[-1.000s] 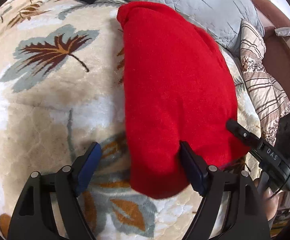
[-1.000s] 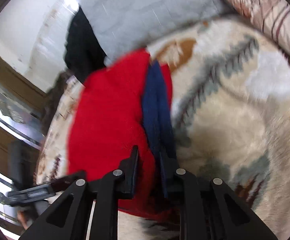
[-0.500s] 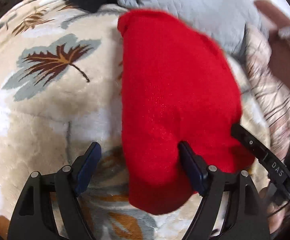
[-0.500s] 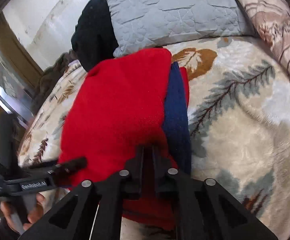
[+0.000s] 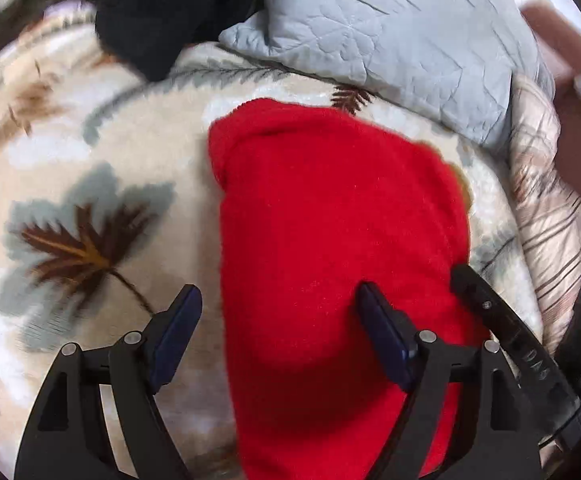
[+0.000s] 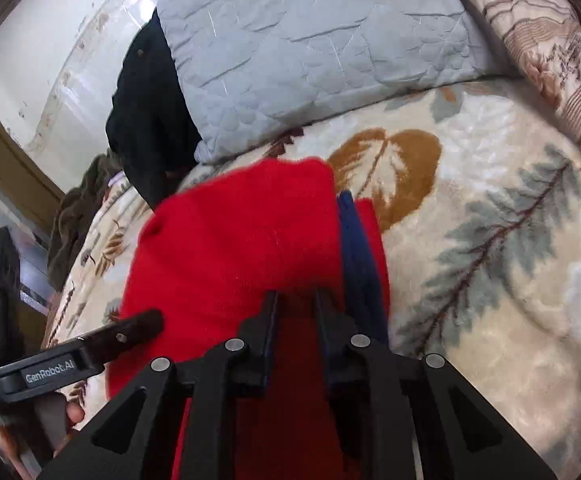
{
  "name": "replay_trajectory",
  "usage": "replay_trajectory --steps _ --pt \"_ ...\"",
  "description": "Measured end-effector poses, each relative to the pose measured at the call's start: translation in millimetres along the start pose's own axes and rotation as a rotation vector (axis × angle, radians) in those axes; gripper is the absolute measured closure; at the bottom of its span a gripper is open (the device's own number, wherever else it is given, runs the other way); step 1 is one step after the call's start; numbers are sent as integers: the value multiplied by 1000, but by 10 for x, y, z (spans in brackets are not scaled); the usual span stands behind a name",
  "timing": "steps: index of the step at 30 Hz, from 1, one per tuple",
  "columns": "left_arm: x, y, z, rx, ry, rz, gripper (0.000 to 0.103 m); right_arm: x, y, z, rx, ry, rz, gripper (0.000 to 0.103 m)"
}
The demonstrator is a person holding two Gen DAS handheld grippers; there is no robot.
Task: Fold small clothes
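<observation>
A folded red garment (image 5: 330, 220) lies lengthwise on the leaf-patterned blanket (image 5: 90, 140). My left gripper (image 5: 277, 292) stands open over its near end: the left finger is above the blanket, the right finger above the red cloth, and nothing is pinched. In the right wrist view the red garment (image 6: 230, 248) shows a navy blue band (image 6: 356, 240) along its right edge. My right gripper (image 6: 296, 296) hovers over the garment's near right part. Its jaws are opening, with a narrow gap; red cloth shows through it, and the pads do not press on it.
A grey quilted pillow (image 5: 390, 32) lies past the garment's far end, with a black cloth (image 5: 158, 8) to its left. A striped beige pillow (image 5: 550, 216) borders the right side. A person's hand (image 6: 62, 416) holds the left gripper at the lower left.
Both grippers have drawn back from the garment, which now sits farther off in both views. The right jaws closed fully, then parted a little. The left jaws stayed wide.
</observation>
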State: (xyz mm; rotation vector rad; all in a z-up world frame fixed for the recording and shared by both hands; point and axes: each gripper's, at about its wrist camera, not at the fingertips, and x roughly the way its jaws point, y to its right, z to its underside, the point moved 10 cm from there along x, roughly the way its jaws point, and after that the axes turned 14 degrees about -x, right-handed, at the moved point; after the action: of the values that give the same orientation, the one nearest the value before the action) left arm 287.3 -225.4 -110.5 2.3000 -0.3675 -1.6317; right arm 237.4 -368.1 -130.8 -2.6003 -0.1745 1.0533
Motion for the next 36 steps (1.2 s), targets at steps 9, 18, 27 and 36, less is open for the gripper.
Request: replay_trajectory --steps 9,18,27,36 --pt "129 -61 -267 -44 20 -10 20 193 33 -234 32 -39 -42 82" --pt "64 -134 -123 -46 41 -24 20 -88 175 -218 137 37 -43 63" --pt "-108 -108 -35 -24 40 -42 21 -173 275 -12 182 1 -67 51" --pt "-9 -404 -19 -289 -117 177 21 -99 318 26 335 21 -182 40"
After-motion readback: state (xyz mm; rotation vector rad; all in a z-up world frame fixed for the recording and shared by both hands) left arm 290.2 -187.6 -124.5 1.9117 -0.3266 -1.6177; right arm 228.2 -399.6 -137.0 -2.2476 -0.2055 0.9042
